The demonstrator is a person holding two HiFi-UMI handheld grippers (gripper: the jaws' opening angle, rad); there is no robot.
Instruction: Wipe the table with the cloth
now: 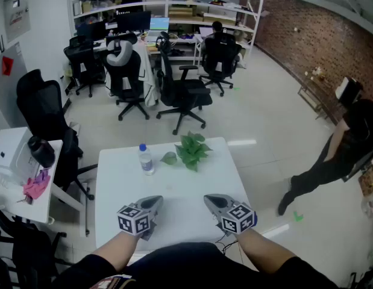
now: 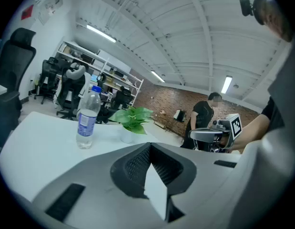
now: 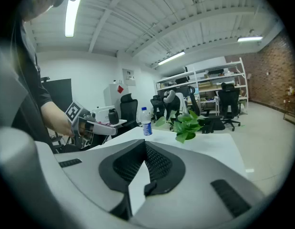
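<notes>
As both hang over the table [image 1: 185,182], left hand-held gripper [image 1: 155,201] and right hand-held gripper [image 1: 210,198] seem clenched, empty.

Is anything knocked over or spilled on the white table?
No. The bottle and the plant stand upright, and nothing is spilled on the table. One odd thing: a crumpled pink cloth lies on the side table instead.
</notes>
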